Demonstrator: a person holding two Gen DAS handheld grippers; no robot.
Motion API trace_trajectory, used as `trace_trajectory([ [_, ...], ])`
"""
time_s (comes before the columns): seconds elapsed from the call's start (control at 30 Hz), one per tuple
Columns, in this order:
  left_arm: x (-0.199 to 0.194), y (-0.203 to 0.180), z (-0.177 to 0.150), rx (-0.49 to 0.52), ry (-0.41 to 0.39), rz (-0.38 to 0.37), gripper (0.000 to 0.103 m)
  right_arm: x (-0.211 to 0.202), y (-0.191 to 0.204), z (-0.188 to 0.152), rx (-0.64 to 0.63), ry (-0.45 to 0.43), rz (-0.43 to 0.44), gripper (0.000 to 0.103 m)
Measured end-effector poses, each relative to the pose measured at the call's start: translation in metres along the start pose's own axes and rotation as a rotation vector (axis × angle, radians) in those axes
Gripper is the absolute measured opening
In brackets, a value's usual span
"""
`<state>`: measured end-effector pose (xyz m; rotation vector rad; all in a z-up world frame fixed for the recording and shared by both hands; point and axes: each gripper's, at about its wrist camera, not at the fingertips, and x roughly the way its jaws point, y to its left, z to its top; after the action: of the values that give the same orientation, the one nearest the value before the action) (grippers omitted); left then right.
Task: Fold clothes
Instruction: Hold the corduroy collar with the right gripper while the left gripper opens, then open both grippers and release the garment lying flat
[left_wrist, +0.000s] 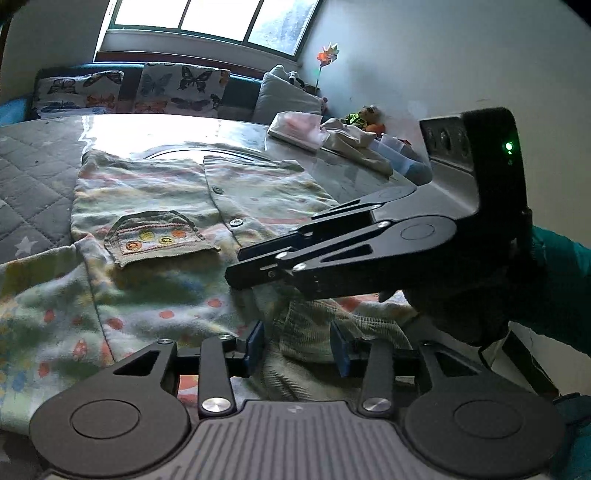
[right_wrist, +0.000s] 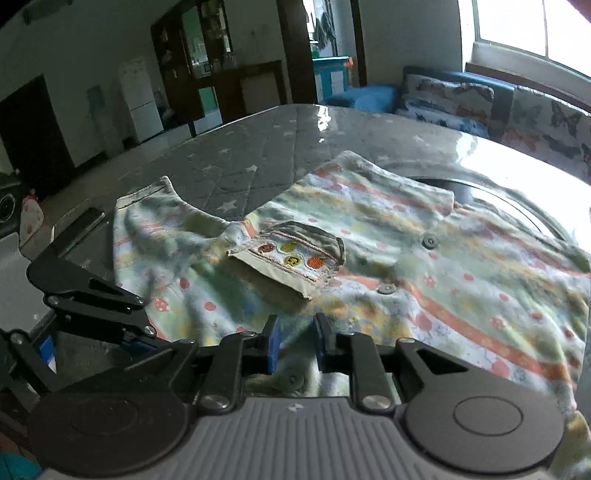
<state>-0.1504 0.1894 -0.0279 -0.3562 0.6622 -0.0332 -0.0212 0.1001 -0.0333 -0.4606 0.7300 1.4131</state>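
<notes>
A child's button-front shirt (left_wrist: 166, 295) (right_wrist: 461, 295), pastel-striped with red dots, lies flat on the table. Its khaki pocket (left_wrist: 159, 236) (right_wrist: 291, 258) has fruit embroidery. My left gripper (left_wrist: 297, 343) is at the shirt's near edge. Its blue pads stand apart, with a bunched ribbed fold lying loosely between them. My right gripper (right_wrist: 297, 339) sits just in front of the pocket, its jaws a narrow gap apart over a fold near a button, not pressing it. In the left wrist view the right gripper (left_wrist: 236, 267) reaches in from the right, held by a dark gloved hand (left_wrist: 461, 306). The left gripper (right_wrist: 147, 332) shows at the left of the right wrist view.
A grey quilted mat with stars (left_wrist: 29, 184) (right_wrist: 221, 166) covers the table's left part. Folded pinkish and beige cloths (left_wrist: 295, 129) and plastic containers (left_wrist: 399, 151) sit at the far right by the wall. A dark flat object (right_wrist: 79, 225) lies near the table edge. A sofa with butterfly cushions (left_wrist: 177, 88) is behind.
</notes>
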Motion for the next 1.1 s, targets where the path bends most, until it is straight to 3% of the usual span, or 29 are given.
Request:
trace_trajectory([
  [0.2,-0.010,0.003,0.003,-0.008,-0.036,0.022,0.051,0.000,0.010,0.005,-0.048,0.008,-0.059,0.019],
  [0.33,-0.013,0.008,0.003,-0.030,-0.044,0.061,0.057,0.007,0.007,0.010,-0.032,-0.006,-0.051,0.027],
  [0.47,-0.020,0.013,0.000,-0.050,-0.060,0.108,0.072,0.010,0.000,0.011,-0.011,-0.001,-0.037,0.034],
  [0.63,-0.033,0.021,-0.001,-0.093,-0.108,0.168,0.089,-0.010,0.004,0.007,-0.024,-0.044,-0.048,0.060],
  [0.83,-0.045,0.028,0.002,-0.147,-0.157,0.220,0.101,-0.012,0.002,-0.004,-0.011,-0.024,-0.062,0.068],
  [0.93,-0.047,0.024,0.006,-0.146,-0.176,0.223,0.103,-0.029,-0.002,-0.010,0.022,-0.061,-0.067,0.081],
  [1.1,-0.041,0.013,0.013,-0.135,-0.193,0.201,0.103,-0.054,-0.011,-0.029,0.057,-0.076,-0.105,0.090],
])
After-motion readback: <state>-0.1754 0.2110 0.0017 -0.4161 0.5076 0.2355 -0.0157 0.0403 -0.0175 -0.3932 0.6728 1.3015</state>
